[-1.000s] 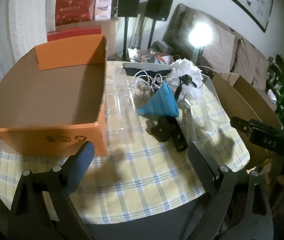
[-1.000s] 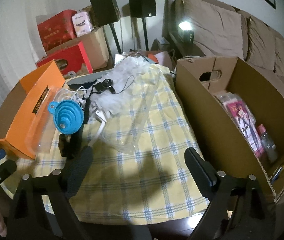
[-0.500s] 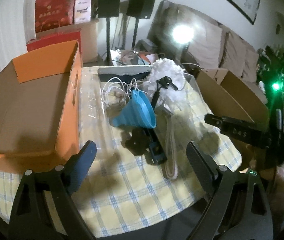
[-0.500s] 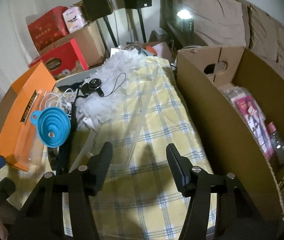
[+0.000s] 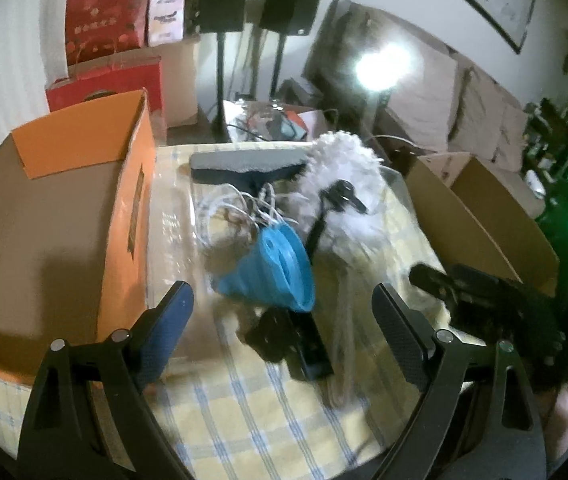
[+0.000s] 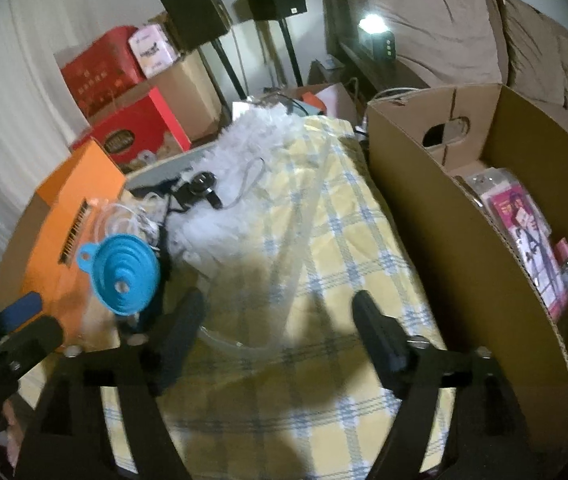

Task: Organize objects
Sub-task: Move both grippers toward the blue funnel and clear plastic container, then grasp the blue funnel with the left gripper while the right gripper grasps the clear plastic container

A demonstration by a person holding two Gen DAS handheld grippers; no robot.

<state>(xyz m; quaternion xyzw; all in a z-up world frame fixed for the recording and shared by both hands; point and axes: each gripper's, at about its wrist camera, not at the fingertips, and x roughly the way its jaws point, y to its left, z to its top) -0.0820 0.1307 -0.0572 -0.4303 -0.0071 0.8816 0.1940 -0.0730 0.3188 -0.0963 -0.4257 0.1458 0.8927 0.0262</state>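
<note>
A blue collapsible funnel (image 5: 271,268) lies on its side on the checked cloth, over a black bracket (image 5: 296,344) and beside tangled white cables (image 5: 235,212). Behind it a white fluffy duster (image 5: 344,184) carries a small black strap piece. My left gripper (image 5: 281,304) is open, hovering just short of the funnel and touching nothing. In the right wrist view the funnel (image 6: 123,276) sits left of my right gripper (image 6: 279,308). The right gripper's jaws are opening over a clear plastic sheet (image 6: 296,240), with nothing between them.
An open orange box (image 5: 63,220) stands at the left and a tall brown cardboard box (image 6: 464,240) with packets inside at the right. A dark brush head (image 5: 247,164) lies at the back. Speakers, red boxes and a sofa are beyond the table.
My left gripper swung right from the orange box toward the funnel pile. The right gripper's jaws narrowed, then widened again, and it edged forward over the cloth.
</note>
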